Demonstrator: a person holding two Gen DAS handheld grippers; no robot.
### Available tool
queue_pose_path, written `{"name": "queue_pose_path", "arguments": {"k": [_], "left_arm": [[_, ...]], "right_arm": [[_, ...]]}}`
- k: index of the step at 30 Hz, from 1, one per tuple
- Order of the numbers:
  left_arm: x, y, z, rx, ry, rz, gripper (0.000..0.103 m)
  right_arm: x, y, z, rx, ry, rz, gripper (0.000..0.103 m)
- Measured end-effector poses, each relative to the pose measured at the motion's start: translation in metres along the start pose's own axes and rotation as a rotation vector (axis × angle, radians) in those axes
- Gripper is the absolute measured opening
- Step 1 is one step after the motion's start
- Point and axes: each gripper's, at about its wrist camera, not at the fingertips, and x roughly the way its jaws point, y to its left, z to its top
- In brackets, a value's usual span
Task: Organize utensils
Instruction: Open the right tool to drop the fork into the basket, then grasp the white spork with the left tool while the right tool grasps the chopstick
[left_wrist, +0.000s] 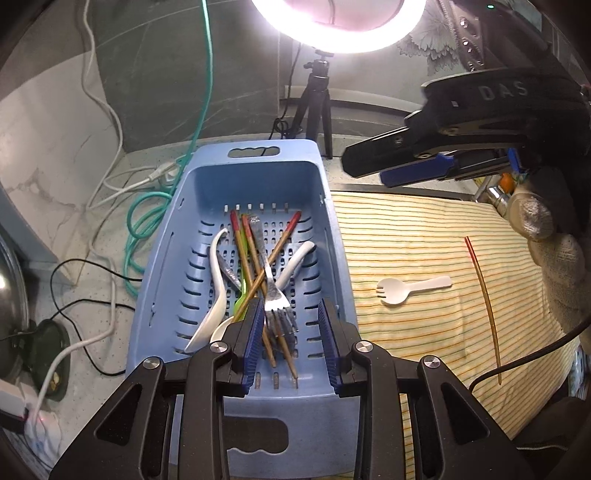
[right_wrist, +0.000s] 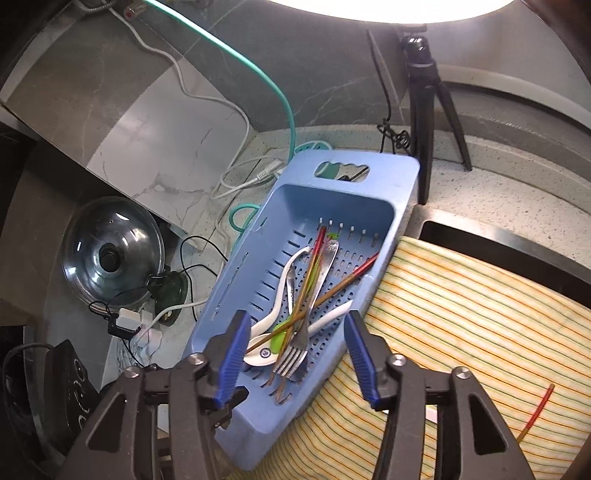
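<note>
A blue slotted basket (left_wrist: 325, 192) filled the centre of the left wrist view, its handle cut-out toward the top of the frame. Inside lay a crossed heap: four red-tipped chopsticks (left_wrist: 255, 254), two metal forks (left_wrist: 271, 291), two white ceramic spoons (left_wrist: 218, 280), a green plastic utensil (left_wrist: 242, 299) and a dark-handled piece too buried to name.

To the right of the basket in that view, a yellow striped cloth (left_wrist: 424, 236) carried one small white spork (left_wrist: 410, 290) at mid-frame and one pair of chopsticks (left_wrist: 485, 306) lying together near the right edge.

The left gripper (left_wrist: 293, 343) hung over the basket's near end at the bottom of the frame, jaws parted, nothing pinched; chopstick ends showed beneath the gap. The right gripper (right_wrist: 295, 354) hung in the lower middle of its own view over the same heap, jaws spread wide and empty. In the left wrist view it reached in from the upper right, held by a gloved hand (left_wrist: 543, 236).
</note>
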Motion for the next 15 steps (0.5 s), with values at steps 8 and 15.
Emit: {"name": "queue_pose_path", "arguments": {"k": [8,15], "left_arm": [[0.005,-0.017,0.008,0.097,0.015,-0.043,0.029],[0.013,-0.053,0.016,0.258,0.041,-0.102,0.029]], "right_arm": [[-0.047,-0.038,-0.028,0.054,-0.103,-0.047,0.053],[-0.083,-0.083,-0.058,0.163,-0.174,-0.115,0.053]]}}
